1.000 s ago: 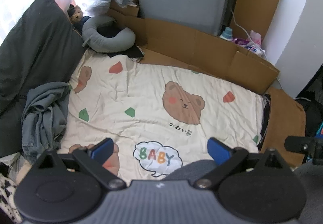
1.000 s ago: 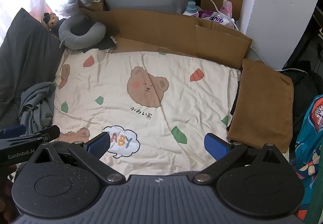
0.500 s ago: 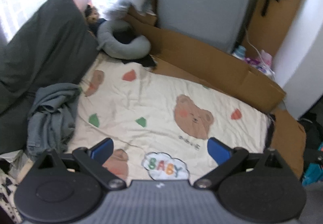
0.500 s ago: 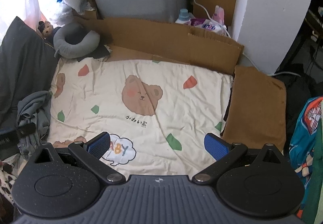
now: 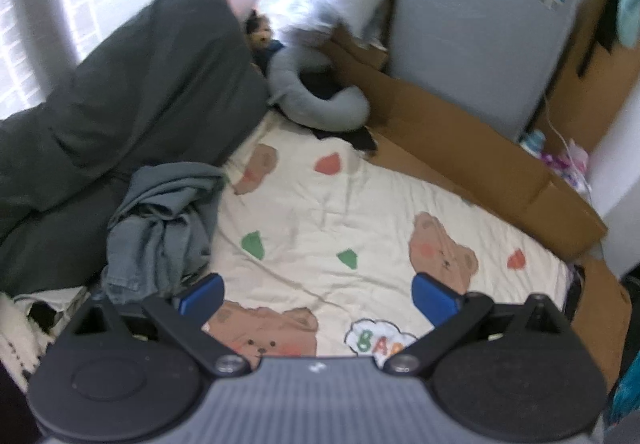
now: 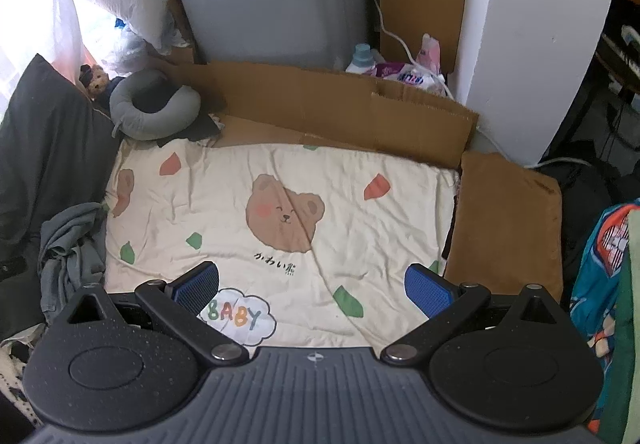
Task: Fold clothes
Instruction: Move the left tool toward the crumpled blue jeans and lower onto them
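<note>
Lying crumpled just left of the spread-open left gripper (image 5: pixel 318 296): grey garment (image 5: pixel 160 224).

Probably a home bedroom (cluttered): bear-print quilt (image 6: pixel 280 204), pillows (image 6: pixel 128 0).

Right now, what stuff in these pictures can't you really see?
- Grey clothes pile: crumpled, so which garments is unclear; left gripper covers its lower edge.
- Small plush toy: motion-blurred in left view.
- Blanket: near edge hidden behind right gripper.
- Colourful fabric: cut by right view's edge.
</note>
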